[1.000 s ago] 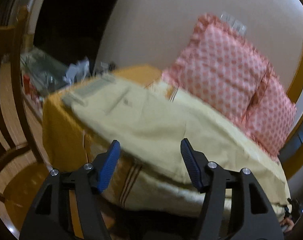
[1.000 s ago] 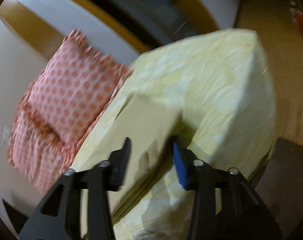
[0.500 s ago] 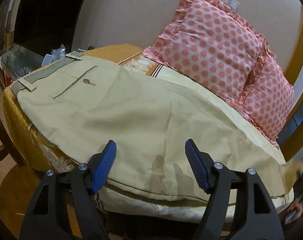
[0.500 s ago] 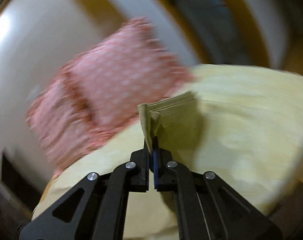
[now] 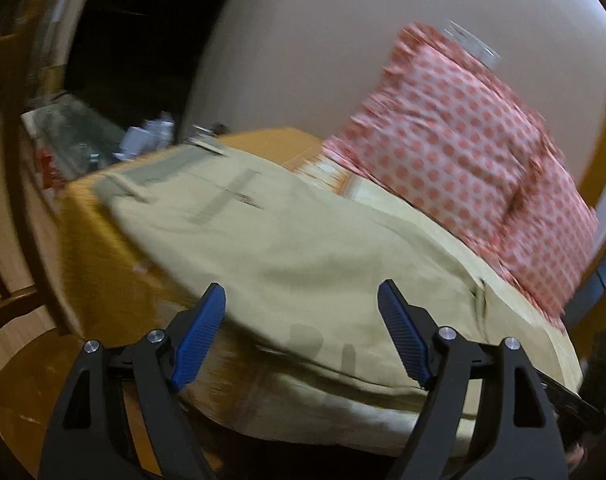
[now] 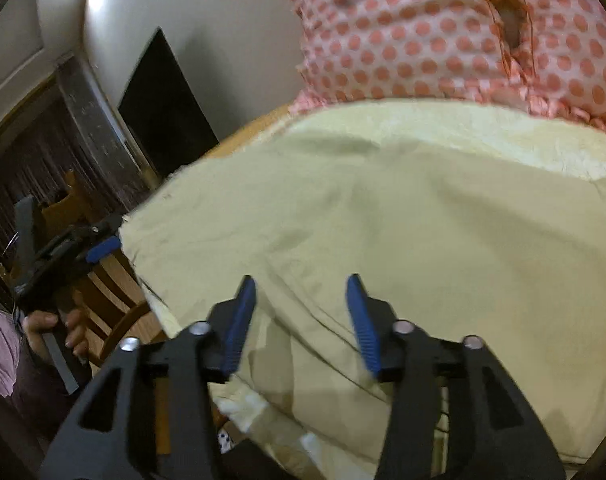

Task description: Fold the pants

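The beige cotton pants (image 5: pixel 303 248) lie spread flat across the yellow-sheeted bed (image 5: pixel 99 248), just in front of the pink polka-dot pillows (image 5: pixel 455 148). Left tongs (image 5: pixel 301 334) gape wide, holding nothing — right tongs (image 6: pixel 301 320) also spread apart, hovering over the cloth.

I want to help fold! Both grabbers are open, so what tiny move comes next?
Probably close the right gripper on the pants edge below it: its jaws stand open over a fabric fold, and the left gripper, also open, holds nothing.
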`<state>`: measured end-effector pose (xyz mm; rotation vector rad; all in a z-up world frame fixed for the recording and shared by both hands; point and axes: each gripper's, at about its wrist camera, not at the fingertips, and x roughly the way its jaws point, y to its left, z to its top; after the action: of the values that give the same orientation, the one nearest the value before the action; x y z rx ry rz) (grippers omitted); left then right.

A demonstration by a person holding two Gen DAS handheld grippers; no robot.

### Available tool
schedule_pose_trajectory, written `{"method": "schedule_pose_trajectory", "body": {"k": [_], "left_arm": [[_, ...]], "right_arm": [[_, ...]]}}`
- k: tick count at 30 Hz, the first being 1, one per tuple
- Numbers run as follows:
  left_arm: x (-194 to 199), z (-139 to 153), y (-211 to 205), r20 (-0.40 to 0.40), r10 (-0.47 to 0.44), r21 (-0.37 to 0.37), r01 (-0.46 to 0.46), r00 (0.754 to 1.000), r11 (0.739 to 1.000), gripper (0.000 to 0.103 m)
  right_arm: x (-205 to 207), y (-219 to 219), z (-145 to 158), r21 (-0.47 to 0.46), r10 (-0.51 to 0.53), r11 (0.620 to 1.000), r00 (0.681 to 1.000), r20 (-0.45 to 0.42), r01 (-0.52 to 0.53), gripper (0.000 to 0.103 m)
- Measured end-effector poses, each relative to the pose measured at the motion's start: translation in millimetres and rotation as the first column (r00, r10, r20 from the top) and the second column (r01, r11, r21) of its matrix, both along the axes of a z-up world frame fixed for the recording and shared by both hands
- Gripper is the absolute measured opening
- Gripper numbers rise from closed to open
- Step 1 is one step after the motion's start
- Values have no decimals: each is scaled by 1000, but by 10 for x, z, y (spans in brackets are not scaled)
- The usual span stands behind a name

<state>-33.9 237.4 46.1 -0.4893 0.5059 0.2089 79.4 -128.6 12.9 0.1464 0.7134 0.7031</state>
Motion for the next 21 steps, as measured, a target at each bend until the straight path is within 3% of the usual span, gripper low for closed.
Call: {"method": "schedule_pose_trajectory", "body": {"k": [2,4,6,7,12,18,21], "left_arm": [[-44,-47,189,1,64,-39,-64,998,997,79],[-71,-105,357,7,118,-91,-117,993,989,79],[-67,-130,483,9,146,-124,-144,989,982,79],[-51,-123,547,17,161,-128,-157,987,979,79],[132,-29,793,21,224,-24,-224,974,974,79],[257,-163,971,-52,249,-91,-253,967,963,79],[264,-175,879,-50,241,-33,-243,969,969,79]], "right_arm": [[-30,-77,94,-2,-81,997,994,68,81,49],[57,-105,60,-59,-173,983,983,63,176,49],[185,-38,-87,-146,-153,978,988,-18,149,51],[97,4,-55,-170,-129,976,991,34,133,56],[-24,58,-50,-172,-114,978,992,49,121,67],[6,103,-71,-168,-103,980,993,51,110,73],[45,114,-72,-172,-97,979,994,54,105,75]]}}
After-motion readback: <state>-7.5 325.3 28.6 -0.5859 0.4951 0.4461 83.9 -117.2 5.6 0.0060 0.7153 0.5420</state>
